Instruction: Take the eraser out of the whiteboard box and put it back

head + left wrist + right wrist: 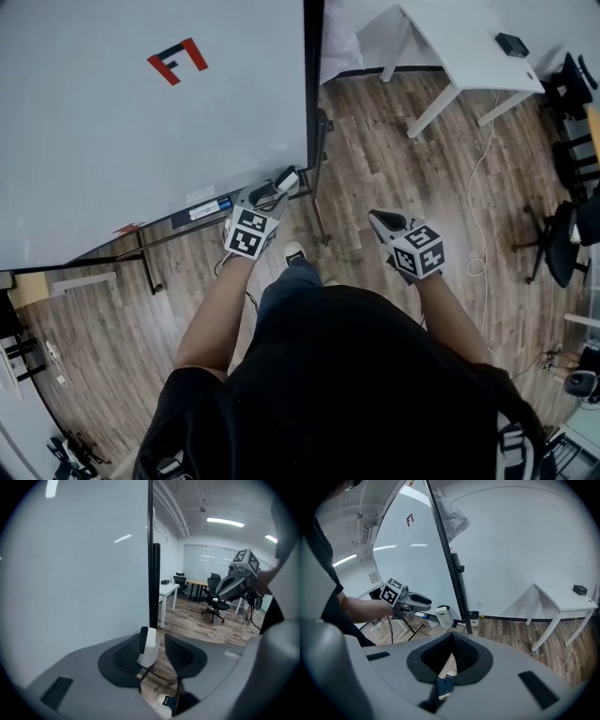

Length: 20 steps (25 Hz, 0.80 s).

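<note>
The white eraser (287, 178) with a black felt side hangs in the air past the lower right corner of the whiteboard (112, 141). My left gripper (279, 187) is shut on it. In the left gripper view the eraser (149, 646) lies against the left jaw. The right gripper view shows the eraser (444, 616) at the tip of the left gripper (435, 608). The whiteboard's tray (178, 221) holds a blue-labelled marker (211, 208). My right gripper (378, 220) hovers over the floor to the right, shut and holding nothing (453, 641).
The whiteboard's black stand legs (319, 206) reach across the wooden floor between the grippers. A white table (469, 37) stands at the back right, black office chairs (572, 234) at the right. A white cable (478, 187) trails on the floor. My shoe (293, 251) is below.
</note>
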Each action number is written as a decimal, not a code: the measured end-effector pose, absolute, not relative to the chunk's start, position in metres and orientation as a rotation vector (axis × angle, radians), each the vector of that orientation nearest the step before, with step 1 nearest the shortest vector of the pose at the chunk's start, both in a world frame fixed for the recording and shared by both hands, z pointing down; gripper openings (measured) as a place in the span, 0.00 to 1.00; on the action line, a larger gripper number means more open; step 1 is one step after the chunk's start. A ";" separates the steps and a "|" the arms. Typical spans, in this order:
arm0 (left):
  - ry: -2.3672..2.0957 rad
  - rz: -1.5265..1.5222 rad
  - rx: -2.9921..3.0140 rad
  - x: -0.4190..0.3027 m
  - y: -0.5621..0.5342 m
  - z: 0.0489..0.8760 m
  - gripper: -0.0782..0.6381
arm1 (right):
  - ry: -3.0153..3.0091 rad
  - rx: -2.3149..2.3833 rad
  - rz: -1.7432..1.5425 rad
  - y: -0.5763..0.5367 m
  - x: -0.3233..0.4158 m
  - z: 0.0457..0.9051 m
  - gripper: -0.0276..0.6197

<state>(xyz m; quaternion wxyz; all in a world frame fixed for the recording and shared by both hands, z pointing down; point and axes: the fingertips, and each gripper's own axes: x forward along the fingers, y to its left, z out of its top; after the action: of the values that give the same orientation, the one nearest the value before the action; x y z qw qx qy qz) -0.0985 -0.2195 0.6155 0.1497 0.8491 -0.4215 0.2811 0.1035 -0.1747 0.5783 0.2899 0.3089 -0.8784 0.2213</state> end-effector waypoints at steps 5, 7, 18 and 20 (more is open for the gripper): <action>-1.255 0.778 2.415 -0.108 -0.198 0.608 0.33 | -2.364 0.798 0.558 -0.166 0.101 0.569 0.04; -1.272 0.773 2.409 -0.111 -0.190 0.604 0.33 | -2.372 0.788 0.547 -0.162 0.101 0.565 0.04; -1.356 0.745 2.385 -0.120 -0.143 0.583 0.33 | -2.388 0.753 0.471 -0.138 0.110 0.548 0.04; -1.367 0.739 2.384 -0.122 -0.137 0.582 0.33 | -2.390 0.747 0.461 -0.134 0.110 0.546 0.04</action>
<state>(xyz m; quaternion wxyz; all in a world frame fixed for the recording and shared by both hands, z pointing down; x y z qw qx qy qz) -0.1218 -0.1373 0.5818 0.1474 0.8285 -0.4753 0.2569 0.1102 -0.1345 0.5464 0.2933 0.2803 -0.8974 0.1733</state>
